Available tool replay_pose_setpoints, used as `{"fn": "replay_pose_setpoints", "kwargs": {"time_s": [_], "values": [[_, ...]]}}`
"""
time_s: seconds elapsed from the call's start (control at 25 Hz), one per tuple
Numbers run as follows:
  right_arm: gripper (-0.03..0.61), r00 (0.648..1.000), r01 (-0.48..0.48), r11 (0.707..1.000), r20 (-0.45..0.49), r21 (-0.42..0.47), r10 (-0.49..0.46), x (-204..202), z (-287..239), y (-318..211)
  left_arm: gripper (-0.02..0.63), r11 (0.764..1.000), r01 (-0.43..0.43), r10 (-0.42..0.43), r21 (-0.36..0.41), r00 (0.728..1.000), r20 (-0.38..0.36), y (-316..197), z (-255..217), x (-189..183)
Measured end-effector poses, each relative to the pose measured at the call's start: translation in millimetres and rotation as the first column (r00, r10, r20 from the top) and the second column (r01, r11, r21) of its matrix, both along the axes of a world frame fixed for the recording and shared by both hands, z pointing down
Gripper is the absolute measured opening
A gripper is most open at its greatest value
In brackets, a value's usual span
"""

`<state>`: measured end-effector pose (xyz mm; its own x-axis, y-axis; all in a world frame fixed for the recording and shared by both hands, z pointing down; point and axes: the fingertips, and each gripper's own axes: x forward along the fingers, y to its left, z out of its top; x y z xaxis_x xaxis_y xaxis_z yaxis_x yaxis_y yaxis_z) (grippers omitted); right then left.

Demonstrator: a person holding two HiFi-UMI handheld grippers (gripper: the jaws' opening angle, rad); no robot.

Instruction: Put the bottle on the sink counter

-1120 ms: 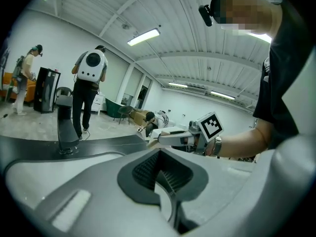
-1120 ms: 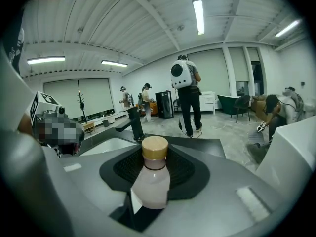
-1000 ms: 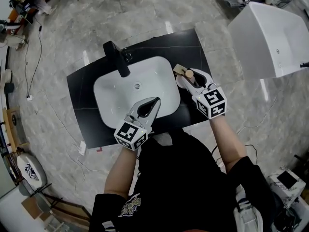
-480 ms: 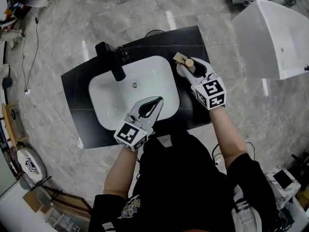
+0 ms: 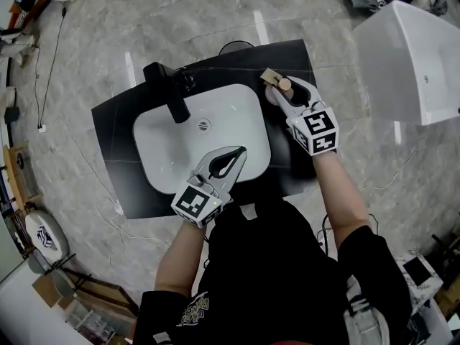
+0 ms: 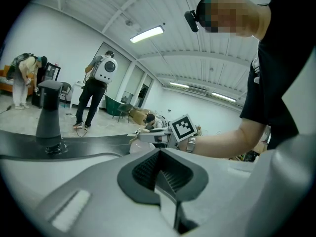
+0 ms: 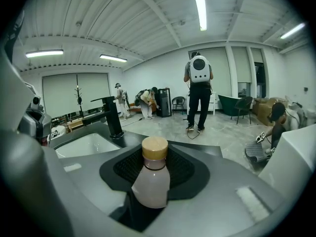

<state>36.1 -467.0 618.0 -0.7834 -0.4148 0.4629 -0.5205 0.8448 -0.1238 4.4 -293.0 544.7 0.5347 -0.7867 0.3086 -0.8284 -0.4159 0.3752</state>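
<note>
A small pale bottle (image 7: 150,181) with a tan cap (image 5: 285,85) stands upright between the pads of my right gripper (image 7: 154,167), which is shut on its body. In the head view that gripper (image 5: 279,90) is over the black sink counter (image 5: 295,56), to the right of the white basin (image 5: 215,131), near its back corner. Whether the bottle's base touches the counter is hidden. My left gripper (image 5: 237,153) hangs over the basin's front edge. Its jaws (image 6: 165,181) meet at the tips with nothing in them.
A black faucet (image 5: 169,92) stands at the basin's back left. A large white tub-like unit (image 5: 410,63) sits on the floor to the right. Cables trail over the marble floor at the left. Several people stand far off in the room.
My right gripper has carried the bottle further back along the counter beside the basin. The left gripper has barely shifted and stays shut.
</note>
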Motion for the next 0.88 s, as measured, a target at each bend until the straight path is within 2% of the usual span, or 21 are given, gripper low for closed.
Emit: {"fn": "replay_pose_setpoints", "kwargs": {"time_s": [0.88], "values": [[0.166, 1.000, 0.001, 0.996, 0.005, 0.085, -0.001, -8.4, -6.0, -20.7, 0.002, 1.000, 0.021, -0.021, 0.003, 1.000, -0.006, 6.6, -5.7, -5.6]]}}
